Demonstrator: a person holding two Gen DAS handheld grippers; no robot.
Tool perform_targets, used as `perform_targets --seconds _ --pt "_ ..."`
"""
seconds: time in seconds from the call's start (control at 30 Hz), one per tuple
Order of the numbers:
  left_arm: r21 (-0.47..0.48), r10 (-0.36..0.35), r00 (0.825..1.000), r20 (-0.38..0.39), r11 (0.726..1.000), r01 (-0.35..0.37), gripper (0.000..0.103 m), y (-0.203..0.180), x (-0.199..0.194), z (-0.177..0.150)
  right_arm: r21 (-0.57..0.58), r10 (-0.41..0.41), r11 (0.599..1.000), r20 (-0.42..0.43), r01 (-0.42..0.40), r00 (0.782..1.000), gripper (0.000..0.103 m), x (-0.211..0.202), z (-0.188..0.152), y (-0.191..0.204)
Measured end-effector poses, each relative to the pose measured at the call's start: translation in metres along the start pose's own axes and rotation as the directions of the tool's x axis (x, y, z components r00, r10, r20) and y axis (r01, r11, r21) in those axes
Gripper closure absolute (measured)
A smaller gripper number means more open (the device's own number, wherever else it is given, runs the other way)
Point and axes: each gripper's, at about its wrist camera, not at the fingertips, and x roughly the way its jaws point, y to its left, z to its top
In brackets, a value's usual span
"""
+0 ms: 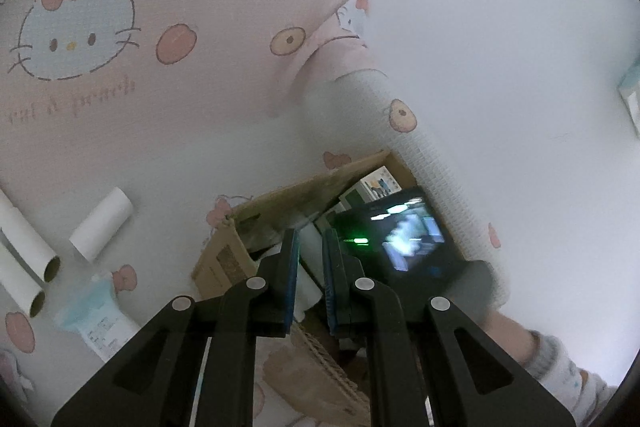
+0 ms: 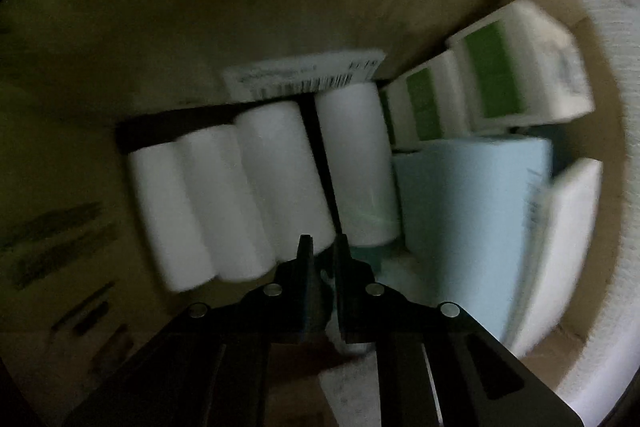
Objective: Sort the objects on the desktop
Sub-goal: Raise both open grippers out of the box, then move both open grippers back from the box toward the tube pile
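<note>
The right tool points steeply down into the cardboard box, clenched on a thin white packet beside four white rolls. The left tool hovers above, jaws narrowly apart and empty.

rolls in your box: four
green-marked cartons: two
tubes on your cloth: three

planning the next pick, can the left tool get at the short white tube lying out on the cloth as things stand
Probably yes. The short white tube lies alone on the cloth, nothing over it, clear of the cardboard box. The left tool hangs nearly shut over the box, so it must swing left and open.
</note>
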Motion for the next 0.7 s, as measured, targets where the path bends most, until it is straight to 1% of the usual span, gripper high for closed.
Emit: perform_targets --seconds 0.17,0.3,0.33,0.4,0.43,0.47,0.5,0.57,0.6,0.63,0.7 --pt "0.013 0.014 1.000 -0.005 1.000 -0.014 0.091 -0.012 -0.003 -0.005 0.004 0.078 0.997 0.104 -0.079 0.992 0.096 -0.053 -0.030 -0.007" --pt "0.036 0.041 0.999 -0.005 0.999 -0.041 0.091 -0.023 -0.009 -0.012 0.018 0.108 0.993 0.194 -0.113 0.975 0.096 -0.091 -0.061 -0.015" --pt "0.036 0.045 0.999 -0.009 0.998 -0.045 0.091 -0.025 -0.011 -0.015 0.019 0.115 0.992 0.208 -0.122 0.971 0.096 -0.096 -0.058 -0.021" --pt "0.028 0.054 0.998 -0.016 0.998 -0.053 0.090 -0.028 -0.015 -0.020 0.022 0.146 0.988 0.246 -0.156 0.958 0.096 -0.112 -0.075 -0.024" --pt "0.022 0.060 0.998 -0.020 0.998 -0.060 0.088 -0.030 -0.016 -0.023 0.024 0.158 0.985 0.262 -0.170 0.952 0.096 -0.117 -0.081 -0.031" --pt "0.012 0.066 0.998 -0.023 0.998 -0.066 0.087 -0.031 -0.018 -0.026 0.022 0.171 0.983 0.279 -0.185 0.945 0.096 -0.119 -0.082 -0.048" --pt "0.000 0.069 0.997 -0.026 0.998 -0.069 0.084 -0.032 -0.020 -0.030 0.027 0.181 0.980 0.303 -0.198 0.936 0.096 -0.126 -0.091 -0.050" --pt "-0.018 0.076 0.997 -0.031 0.997 -0.076 0.080 -0.034 -0.022 -0.037 0.036 0.186 0.977 0.330 -0.210 0.926 0.096 -0.129 -0.105 -0.058" --pt "-0.018 0.081 0.996 -0.036 0.997 -0.081 0.077 -0.037 -0.024 -0.042 0.040 0.216 0.969 0.339 -0.243 0.915 0.096 -0.127 -0.109 -0.066" --pt "-0.014 0.090 0.995 -0.043 0.996 -0.091 0.074 -0.039 -0.024 -0.045 0.043 0.247 0.960 0.347 -0.278 0.905 0.096 -0.130 -0.110 -0.062" --pt "0.015 0.122 0.991 -0.063 0.993 -0.121 0.072 -0.047 -0.024 -0.051 0.036 0.314 0.935 0.378 -0.352 0.871 0.096 -0.132 -0.120 -0.063"
